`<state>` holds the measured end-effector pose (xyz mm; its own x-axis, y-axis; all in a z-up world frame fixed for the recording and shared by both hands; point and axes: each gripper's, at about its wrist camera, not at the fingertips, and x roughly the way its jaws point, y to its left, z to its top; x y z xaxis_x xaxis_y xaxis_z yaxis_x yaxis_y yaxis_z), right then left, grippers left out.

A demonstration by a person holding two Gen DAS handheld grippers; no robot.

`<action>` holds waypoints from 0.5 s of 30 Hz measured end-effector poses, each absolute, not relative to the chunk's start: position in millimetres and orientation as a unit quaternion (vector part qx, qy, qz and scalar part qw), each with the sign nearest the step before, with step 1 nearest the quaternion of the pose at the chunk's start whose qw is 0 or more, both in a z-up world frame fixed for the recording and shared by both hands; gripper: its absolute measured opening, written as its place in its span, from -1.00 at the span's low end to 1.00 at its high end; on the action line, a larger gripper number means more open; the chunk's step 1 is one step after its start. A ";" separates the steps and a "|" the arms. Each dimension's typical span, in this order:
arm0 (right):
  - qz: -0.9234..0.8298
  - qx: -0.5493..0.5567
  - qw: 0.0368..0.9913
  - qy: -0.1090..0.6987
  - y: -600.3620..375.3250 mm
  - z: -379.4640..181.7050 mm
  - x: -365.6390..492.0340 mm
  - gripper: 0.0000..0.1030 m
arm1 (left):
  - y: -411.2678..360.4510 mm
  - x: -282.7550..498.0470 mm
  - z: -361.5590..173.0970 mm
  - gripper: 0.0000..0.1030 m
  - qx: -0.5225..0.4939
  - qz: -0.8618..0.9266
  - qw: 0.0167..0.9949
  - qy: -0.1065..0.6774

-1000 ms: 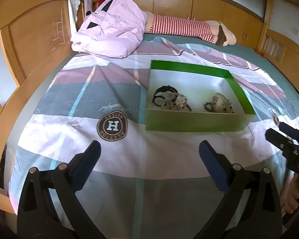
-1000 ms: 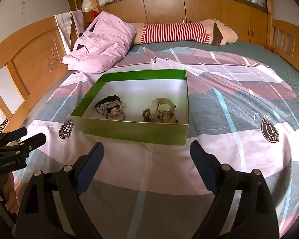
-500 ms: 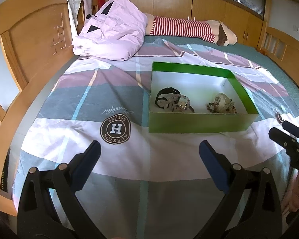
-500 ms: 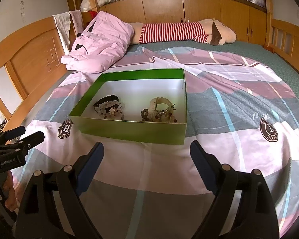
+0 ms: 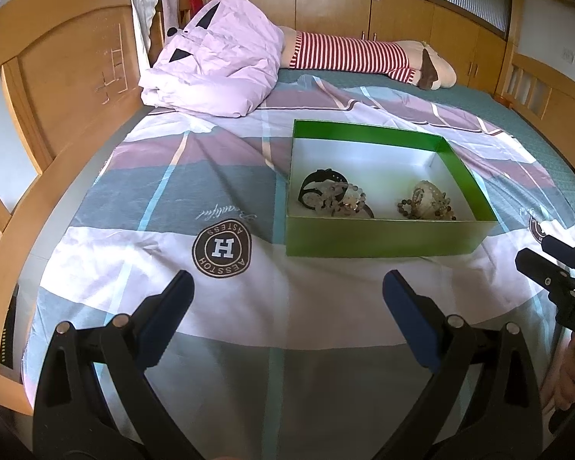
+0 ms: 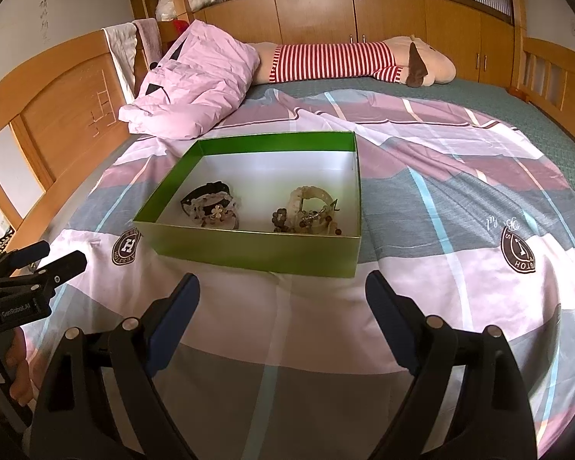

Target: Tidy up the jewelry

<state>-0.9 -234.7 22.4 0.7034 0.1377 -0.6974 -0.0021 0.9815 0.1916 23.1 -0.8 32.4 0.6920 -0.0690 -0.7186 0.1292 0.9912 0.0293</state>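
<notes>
Stage: jewelry sits in 2 heaps inside the shallow green cardboard box with a white inside point(image 5: 379, 243), which lies open on the bed's pink, grey and white patchwork cover point(image 5: 287, 306); by my reading, either the gathering is done or the sorting has not begun.
Left heap: black strap-like band tangled with pale bead bracelets point(image 5: 331, 197), near the box's front wall, left half.
Right heap: cream ring-shaped piece wound with dark brown bead strings point(image 5: 425, 205), near the front wall, right half, apart from the left heap.
Loose jewelry outside the box: none that I can see on the cover in either view.
Left gripper point(image 5: 287, 306): jaws wide, blue pads well apart, nothing between them; it hangs over the cover short of the box's front wall, touching nothing.
Right gripper point(image 6: 283, 303): jaws wide as well, nothing held; it hangs just short of the box's near wall, aimed at the box's middle.
Done, as a judgement: every visible piece is already within the box.
Left, as a judgement: the 2 heaps are tangled, so separating single pieces may remain; no lid or second container is in view, so I cannot tell where pieces would go.
Background: folded pink quilt point(image 6: 191, 88) and a long striped plush toy point(image 6: 345, 59) lie far behind the box, clear of the work.
</notes>
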 end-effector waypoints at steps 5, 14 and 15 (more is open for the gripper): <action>0.036 0.089 0.919 0.383 -233.9 22.8 -1.2 0.72 | -1.8 22.8 32.5 0.94 0.038 -0.055 0.918 0.390; 0.035 0.091 0.917 0.387 -232.3 21.5 -1.5 0.72 | -2.4 20.4 34.1 0.94 0.031 -0.053 0.920 0.387; 0.035 0.092 0.917 0.387 -232.2 21.2 -1.3 0.72 | -2.0 20.4 33.9 0.94 0.030 -0.053 0.920 0.387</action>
